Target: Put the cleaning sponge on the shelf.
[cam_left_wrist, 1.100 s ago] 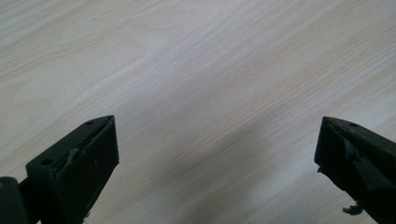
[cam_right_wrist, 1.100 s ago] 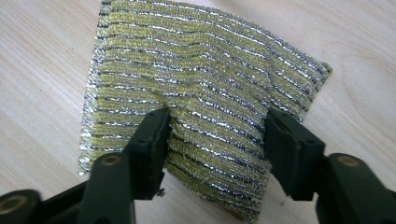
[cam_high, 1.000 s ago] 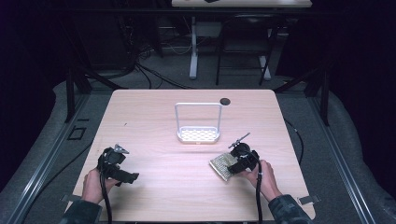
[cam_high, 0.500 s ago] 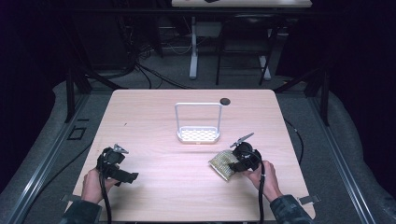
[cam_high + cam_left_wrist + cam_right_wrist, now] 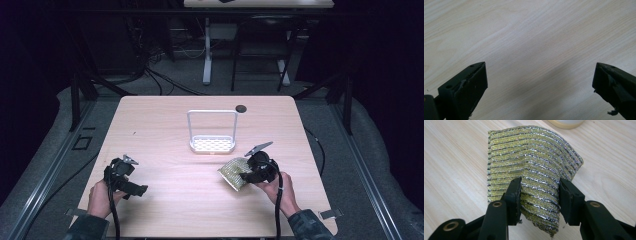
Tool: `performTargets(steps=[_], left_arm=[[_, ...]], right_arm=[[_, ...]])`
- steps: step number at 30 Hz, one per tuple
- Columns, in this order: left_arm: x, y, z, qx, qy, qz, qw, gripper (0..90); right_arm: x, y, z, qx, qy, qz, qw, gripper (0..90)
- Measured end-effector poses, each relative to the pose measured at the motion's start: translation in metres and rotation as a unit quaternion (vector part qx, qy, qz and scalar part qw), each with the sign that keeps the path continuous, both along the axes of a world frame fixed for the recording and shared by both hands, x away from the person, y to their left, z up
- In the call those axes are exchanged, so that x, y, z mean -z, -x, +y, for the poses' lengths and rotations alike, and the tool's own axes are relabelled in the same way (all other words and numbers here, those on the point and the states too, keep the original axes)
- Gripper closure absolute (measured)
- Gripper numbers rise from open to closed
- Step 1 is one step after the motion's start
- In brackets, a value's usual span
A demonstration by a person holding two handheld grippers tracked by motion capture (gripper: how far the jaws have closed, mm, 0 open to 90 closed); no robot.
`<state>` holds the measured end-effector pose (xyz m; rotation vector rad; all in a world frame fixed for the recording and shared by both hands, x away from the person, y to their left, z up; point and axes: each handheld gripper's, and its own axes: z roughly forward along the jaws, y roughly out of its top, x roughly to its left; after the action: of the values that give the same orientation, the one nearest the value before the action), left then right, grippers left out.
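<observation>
Glittery gold scouring pad (image 5: 531, 170) pinched in right claw (image 5: 540, 195) | left claw (image 5: 540, 82) spread wide, empty, over table (image 5: 536, 37)

This looks like a lab or recording room, dark all round, with one lit wooden tabletop (image 5: 170, 125) standing on grey floor. Beyond the tools, cables (image 5: 165, 80) trail across the floor among black stand legs (image 5: 82, 92) and another desk's white leg (image 5: 207, 55).
</observation>
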<state>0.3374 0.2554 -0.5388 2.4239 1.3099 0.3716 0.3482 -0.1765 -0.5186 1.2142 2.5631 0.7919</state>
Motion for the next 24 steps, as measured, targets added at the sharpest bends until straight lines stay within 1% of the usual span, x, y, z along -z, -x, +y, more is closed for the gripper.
performTargets(steps=[1,2,3,4,5,6,8,10,11,12,15,18,20,21,24], left_arm=[[0.000,0.000,0.000,-0.002,-0.001,0.000,1.0000,0.0],[0.000,-0.002,0.000,-0.006,-0.008,-0.004,0.9999,0.0],[0.000,-0.002,0.000,-0.006,-0.008,-0.004,0.9999,0.0],[0.000,-0.002,-0.001,-0.008,-0.022,-0.007,0.9997,0.1],[0.000,-0.002,-0.002,-0.007,-0.029,-0.014,0.9995,0.4],[0.000,-0.002,-0.002,-0.007,-0.029,-0.014,0.9995,1.7],[-0.003,0.000,-0.004,-0.004,-0.043,-0.031,0.9986,2.5],[-0.004,0.000,-0.005,-0.005,-0.048,-0.040,0.9981,2.5],[-0.004,0.001,-0.005,-0.006,-0.050,-0.043,0.9978,2.4],[-0.004,0.000,-0.004,-0.008,-0.052,-0.042,0.9977,2.3],[-0.003,-0.001,-0.005,-0.005,-0.060,-0.039,0.9974,2.1],[-0.002,-0.001,-0.006,-0.005,-0.061,-0.036,0.9975,2.6],[-0.001,-0.001,-0.007,0.000,-0.062,-0.032,0.9975,2.9],[-0.001,-0.001,-0.007,0.000,-0.062,-0.032,0.9975,2.9],[-0.001,-0.001,-0.007,-0.002,-0.063,-0.030,0.9976,3.0]], right_arm=[[-0.001,0.000,0.002,-0.003,0.003,-0.003,1.0000,56.1],[-0.001,0.000,0.002,-0.002,0.000,-0.005,1.0000,56.2],[-0.001,0.000,0.002,-0.002,0.000,-0.005,1.0000,56.2],[-0.002,-0.001,0.003,-0.001,-0.003,-0.007,1.0000,56.2],[-0.003,-0.001,0.003,-0.004,-0.004,-0.006,1.0000,56.2],[-0.003,-0.001,0.003,-0.004,-0.004,-0.006,1.0000,56.2],[-0.004,-0.001,0.004,-0.006,-0.014,-0.007,0.9999,56.3],[-0.007,0.000,0.007,-0.006,-0.018,-0.011,0.9998,56.4],[-0.007,0.000,0.009,-0.006,-0.017,-0.011,0.9998,56.5],[-0.007,0.000,0.010,-0.009,-0.014,-0.012,0.9998,56.5],[-0.008,-0.001,0.013,-0.008,-0.014,-0.013,0.9998,56.5],[-0.008,-0.002,0.016,-0.008,-0.024,-0.016,0.9996,56.4],[-0.008,-0.002,0.018,-0.011,-0.022,-0.019,0.9995,56.4],[-0.008,-0.003,0.019,-0.013,-0.019,-0.022,0.9995,56.4],[-0.008,-0.004,0.022,-0.013,-0.019,-0.022,0.9995,56.4]])
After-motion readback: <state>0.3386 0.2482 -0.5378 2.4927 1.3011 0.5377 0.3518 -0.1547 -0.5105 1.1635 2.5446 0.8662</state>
